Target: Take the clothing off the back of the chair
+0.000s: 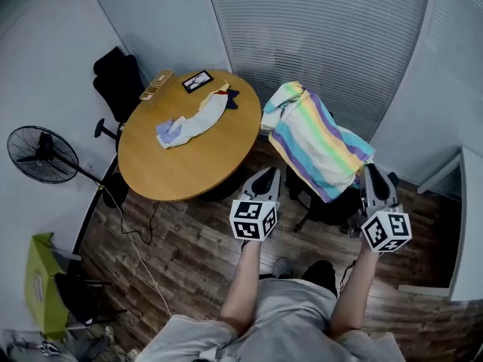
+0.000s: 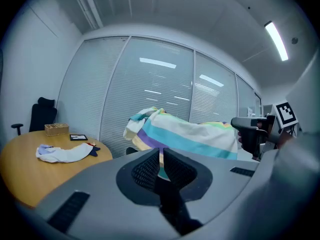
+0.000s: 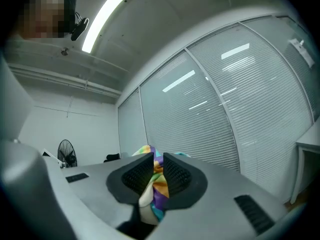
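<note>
A striped pastel piece of clothing (image 1: 317, 145) hangs over the back of a dark office chair (image 1: 328, 206) to the right of the round table. My right gripper (image 1: 375, 170) is at the clothing's right corner. In the right gripper view a bunched fold of the cloth (image 3: 156, 186) fills the gap of my right gripper (image 3: 157, 171), touching both pads. My left gripper (image 1: 266, 173) is shut and stands short of the clothing's left edge. In the left gripper view the clothing (image 2: 185, 134) lies ahead of my left gripper (image 2: 161, 156), with only a sliver showing through the slit.
A round wooden table (image 1: 189, 168) carries a white garment (image 1: 192, 123), a black frame (image 1: 197, 81) and a wooden box (image 1: 157, 87). A black chair (image 1: 117, 78) and a floor fan (image 1: 38, 155) stand at the left. Blinds close the back. A white desk edge (image 1: 468, 225) is at the right.
</note>
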### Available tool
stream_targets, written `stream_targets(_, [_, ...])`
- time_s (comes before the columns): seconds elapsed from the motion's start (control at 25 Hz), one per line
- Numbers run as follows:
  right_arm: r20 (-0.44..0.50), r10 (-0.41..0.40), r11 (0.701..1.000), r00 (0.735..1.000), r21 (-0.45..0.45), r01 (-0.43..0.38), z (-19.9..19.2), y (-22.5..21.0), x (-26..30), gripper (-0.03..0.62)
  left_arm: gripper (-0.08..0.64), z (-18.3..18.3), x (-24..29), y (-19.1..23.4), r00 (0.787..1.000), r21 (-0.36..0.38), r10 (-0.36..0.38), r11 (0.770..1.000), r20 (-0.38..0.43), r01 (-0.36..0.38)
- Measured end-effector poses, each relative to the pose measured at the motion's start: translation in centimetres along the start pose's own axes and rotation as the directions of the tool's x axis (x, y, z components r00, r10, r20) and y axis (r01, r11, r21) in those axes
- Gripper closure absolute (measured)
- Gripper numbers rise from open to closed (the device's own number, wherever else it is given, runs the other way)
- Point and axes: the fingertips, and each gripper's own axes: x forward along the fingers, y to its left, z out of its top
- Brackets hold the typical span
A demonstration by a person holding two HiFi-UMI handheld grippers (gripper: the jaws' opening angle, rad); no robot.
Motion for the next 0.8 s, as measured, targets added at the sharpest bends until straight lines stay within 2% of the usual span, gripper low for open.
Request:
stream_targets(0.16, [-0.012, -0.006, 1.000, 1.000, -0.017, 0.006, 0.0, -0.7, 0.4, 0.500, 0.521, -1.3, 1.4, 0.0, 0.999, 0.014, -0.030, 0.999, -0.037, 0.030])
stream_targets(0.28, [-0.003, -0.002, 1.000, 1.000, 0.018, 0.002, 0.2, -1.1, 0.5, 0.441, 0.451, -1.4, 2.1, 0.2, 0.998, 0.002, -0.048, 0.999, -0.047, 0.048])
stream_targets(0.4, [-0.002, 0.012, 0.999, 1.000, 0.038, -0.012, 0.0, -1.4, 0.5, 0.389, 0.373, -1.9, 2.9, -0.2, 0.992, -0.069, -0.120, 0.991, -0.041, 0.117])
stream_targets(0.48, [-0.019, 0.022, 0.999, 1.000, 0.039, -0.021, -0.5, -1.5, 0.6, 0.361, 0.309, -2.5, 3.5, -0.7, 0.983, -0.145, -0.184, 0.973, -0.022, 0.179])
stream_targets(0.56, [-0.040, 0.036, 0.999, 0.999, 0.038, -0.035, -0.8, -1.3, 0.9, 0.335, 0.275, -3.1, 3.9, -1.0, 0.968, -0.247, -0.250, 0.938, 0.009, 0.245])
stream_targets(0.68, [-0.068, 0.056, 0.998, 0.996, 0.027, -0.054, -1.2, -0.7, 1.1, 0.289, 0.224, -3.9, 4.4, -1.3, 0.937, -0.421, -0.341, 0.842, 0.070, 0.338])
stream_targets(0.8, [-0.098, 0.064, 0.998, 0.993, 0.007, -0.064, -1.7, -0.4, 1.6, 0.265, 0.198, -4.3, 5.2, -1.0, 0.920, -0.539, -0.366, 0.752, 0.137, 0.379])
